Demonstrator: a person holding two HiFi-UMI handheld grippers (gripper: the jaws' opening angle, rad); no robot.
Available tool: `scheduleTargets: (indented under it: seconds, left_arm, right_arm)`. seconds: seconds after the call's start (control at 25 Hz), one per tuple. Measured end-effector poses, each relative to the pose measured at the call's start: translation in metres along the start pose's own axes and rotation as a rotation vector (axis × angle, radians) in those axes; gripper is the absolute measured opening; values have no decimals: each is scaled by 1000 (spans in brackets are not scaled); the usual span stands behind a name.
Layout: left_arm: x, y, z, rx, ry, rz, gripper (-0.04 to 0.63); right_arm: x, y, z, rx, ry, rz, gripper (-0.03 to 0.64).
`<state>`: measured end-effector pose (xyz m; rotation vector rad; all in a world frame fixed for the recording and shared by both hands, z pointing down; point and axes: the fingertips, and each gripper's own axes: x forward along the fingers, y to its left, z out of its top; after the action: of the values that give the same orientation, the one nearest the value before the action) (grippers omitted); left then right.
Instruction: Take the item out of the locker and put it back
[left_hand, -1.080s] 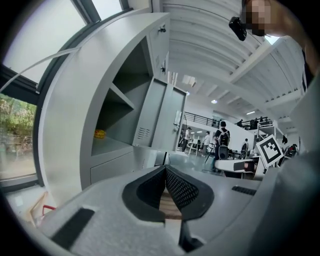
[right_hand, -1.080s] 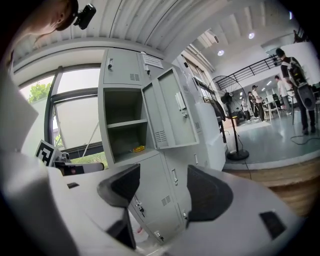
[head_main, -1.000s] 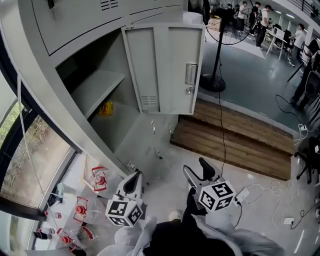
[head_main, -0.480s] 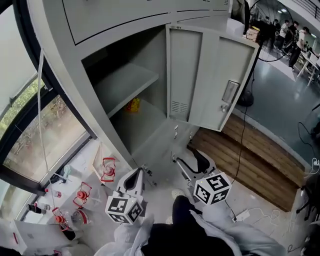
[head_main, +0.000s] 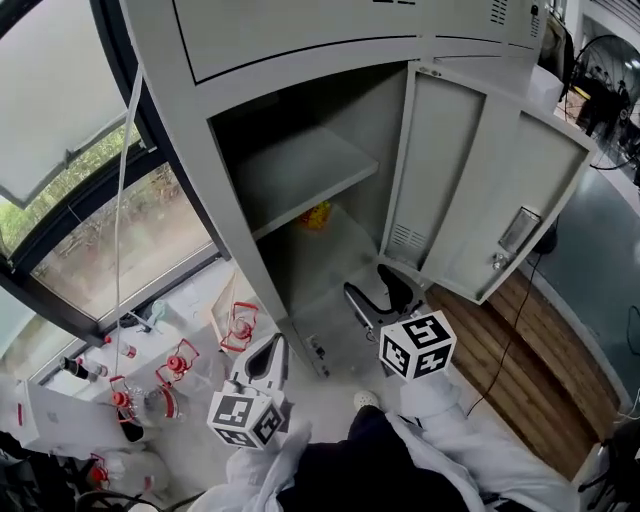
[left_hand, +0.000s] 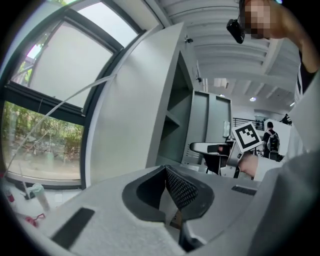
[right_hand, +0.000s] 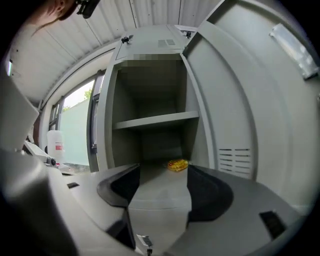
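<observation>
The right gripper (right_hand: 162, 172) has its two jaws standing apart with nothing between them; it is released and points at the open front of the locker (head_main: 170, 90), just before its lower compartment. The left gripper (left_hand: 166, 172) is clenched, its pads pressed together with nothing in them, and it hangs outside the locker, near the left front corner of it. The item, a small yellow packet (right_hand: 177, 164), lies inside the locker on the bottom of the lower compartment, far at the back, under the shelf (right_hand: 155, 120), which is bare. The door (head_main: 490, 200) of the locker stands wide open at its right side. Left of the locker some bottles with red caps (head_main: 180, 365) stand on the ground under a window (head_main: 90, 120), and right of the locker there is a wooden floor (head_main: 540, 350)
</observation>
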<state>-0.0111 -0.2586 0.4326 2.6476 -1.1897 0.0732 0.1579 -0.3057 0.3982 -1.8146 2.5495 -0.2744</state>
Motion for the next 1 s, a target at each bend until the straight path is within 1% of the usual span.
scheduleTargets:
  seconds: [0.16,0.32,0.56,0.8,1.0]
  left_arm:
    - [-6,15,1,-5,-5,79,8]
    - [-10,27,3,-10,-18,152,8]
    - [-17,39,3,-32,-43,243,8]
    - [-25,48,4,-42,-72,324,8]
    - [-28,54,6,-48,-106,385,8]
  right_arm:
    - [37,4,12,-38,19,67,278]
    - [80,4,17,-82,58,101,278]
    - [142,4,9,-123,143,132,278]
    - [189,-9,8,-242,211,114,278]
    - [221,-10,5,-388,275,158,395]
